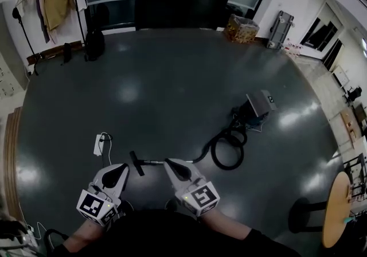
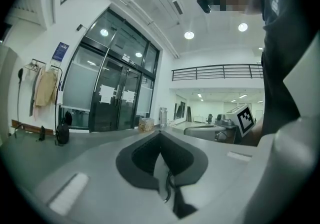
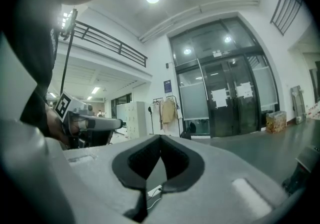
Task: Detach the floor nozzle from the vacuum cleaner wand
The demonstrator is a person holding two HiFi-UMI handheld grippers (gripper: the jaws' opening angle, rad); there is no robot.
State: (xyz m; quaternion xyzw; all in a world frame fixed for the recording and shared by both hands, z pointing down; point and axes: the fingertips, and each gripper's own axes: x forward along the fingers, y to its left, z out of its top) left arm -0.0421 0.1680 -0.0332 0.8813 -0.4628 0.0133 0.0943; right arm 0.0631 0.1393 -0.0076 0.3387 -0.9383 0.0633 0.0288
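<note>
Wand [image 1: 153,163] end behind rt tool [image 1: 167,162].

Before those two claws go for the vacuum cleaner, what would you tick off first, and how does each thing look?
1. Floor nozzle in plain sight: ok.
2. Nozzle joined to the wand, so there is something to detach: ok, they look connected.
3. Left gripper free of any load: ok, its jaws are together with nothing between them.
4. Right gripper free of any load: ok, also shut on nothing.
5. Jaws open enough to take hold: not ok, both are shut.
6. Release catch at the joint located: cannot tell, too small to make out in the head view.
</note>
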